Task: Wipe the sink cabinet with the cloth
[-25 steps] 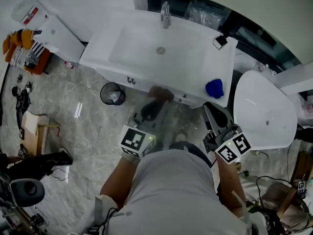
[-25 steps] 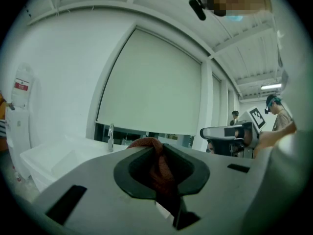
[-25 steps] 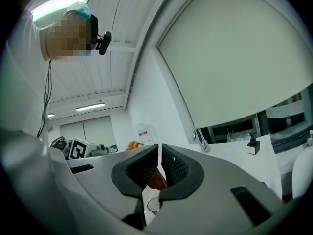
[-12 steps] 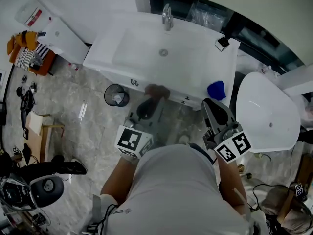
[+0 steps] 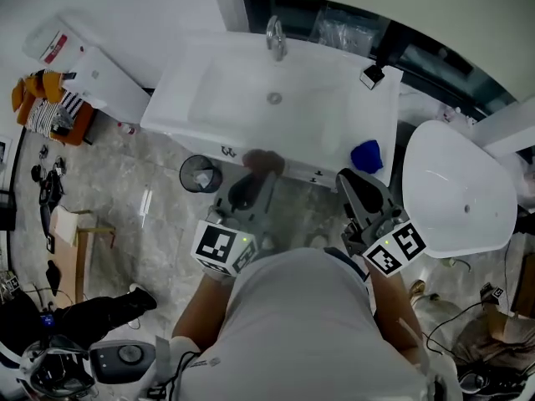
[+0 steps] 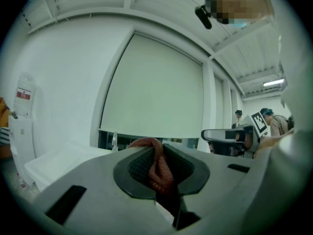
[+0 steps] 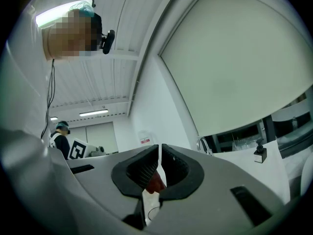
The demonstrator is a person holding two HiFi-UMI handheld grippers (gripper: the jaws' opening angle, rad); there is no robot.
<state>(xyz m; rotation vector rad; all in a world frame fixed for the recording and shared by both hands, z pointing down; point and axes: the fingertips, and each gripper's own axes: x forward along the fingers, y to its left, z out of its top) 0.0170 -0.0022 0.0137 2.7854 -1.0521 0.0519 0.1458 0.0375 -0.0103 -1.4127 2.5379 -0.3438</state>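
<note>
The white sink cabinet [image 5: 334,132] stands ahead of me in the head view, its faucet [image 5: 274,36] at the back. A reddish-brown cloth [image 5: 264,160] is bunched against the top of the cabinet's front, below the basin. My left gripper [image 5: 255,174] is shut on this cloth. In the left gripper view the cloth [image 6: 157,168] is pinched between the dark pads of that gripper [image 6: 159,155]. My right gripper [image 5: 349,179] hovers by the cabinet's right front, apart from the cloth. Its jaws [image 7: 159,153] are shut with nothing in them.
A blue object [image 5: 365,155] lies on the countertop's right end, and a small black-and-white item [image 5: 371,75] stands at the back right. A round waste bin [image 5: 200,175] sits on the floor left of the cabinet. A white oval fixture [image 5: 456,195] stands to the right.
The left gripper with the cloth has stayed at the cabinet's front, shifting only slightly. The right gripper has held its place. The head view has moved a little.
</note>
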